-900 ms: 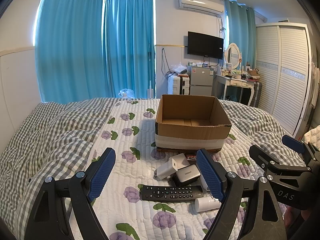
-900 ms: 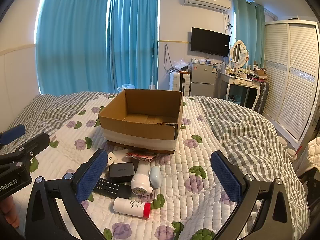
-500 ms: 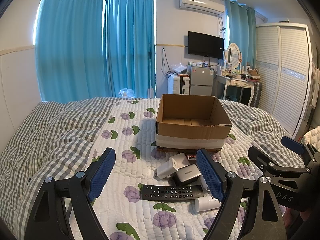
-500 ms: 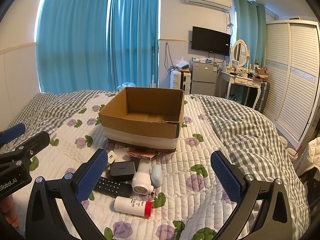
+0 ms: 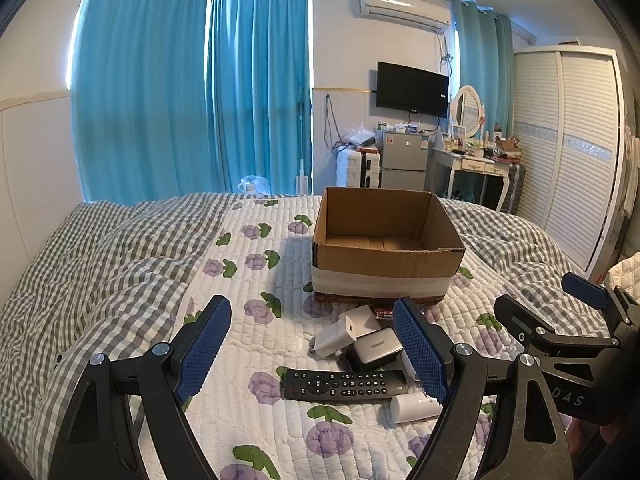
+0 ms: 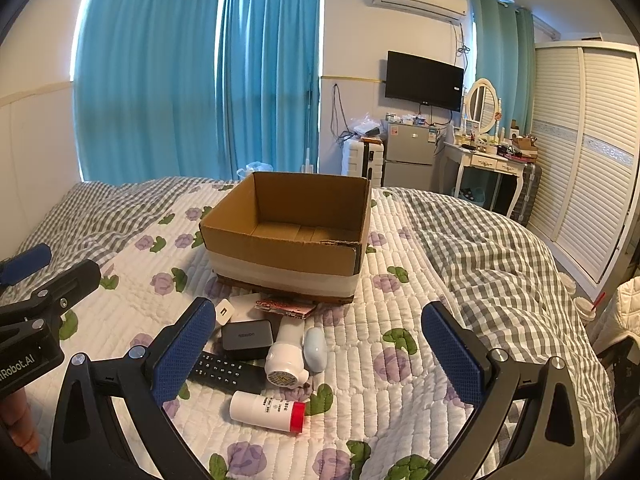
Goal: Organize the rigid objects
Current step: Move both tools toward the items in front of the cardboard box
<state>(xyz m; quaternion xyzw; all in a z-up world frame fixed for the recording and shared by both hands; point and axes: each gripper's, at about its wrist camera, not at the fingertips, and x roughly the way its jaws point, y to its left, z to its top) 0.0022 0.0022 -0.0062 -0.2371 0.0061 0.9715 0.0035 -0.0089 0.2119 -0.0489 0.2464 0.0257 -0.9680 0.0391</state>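
An open, empty cardboard box (image 5: 386, 246) (image 6: 288, 236) sits on the bed. In front of it lies a pile: a black remote (image 5: 346, 384) (image 6: 226, 370), a dark charger block (image 5: 374, 348) (image 6: 247, 338), a white adapter (image 5: 332, 336), a white bottle with a red cap (image 6: 268, 410) (image 5: 414, 406), a small white hair dryer (image 6: 286, 358), a pale blue oval case (image 6: 315, 348) and a red flat packet (image 6: 284, 307). My left gripper (image 5: 316, 354) is open above the pile. My right gripper (image 6: 320, 354) is open and empty, just short of it.
The bed has a quilted floral cover (image 5: 248, 280) and a grey checked blanket (image 6: 480, 248) on both sides. Beyond the bed stand blue curtains, a fridge (image 5: 402, 164), a dressing table (image 6: 486, 160) and a white wardrobe (image 6: 592, 140).
The right gripper has crept slightly forward toward the pile. The left gripper has barely moved. Both stay open.
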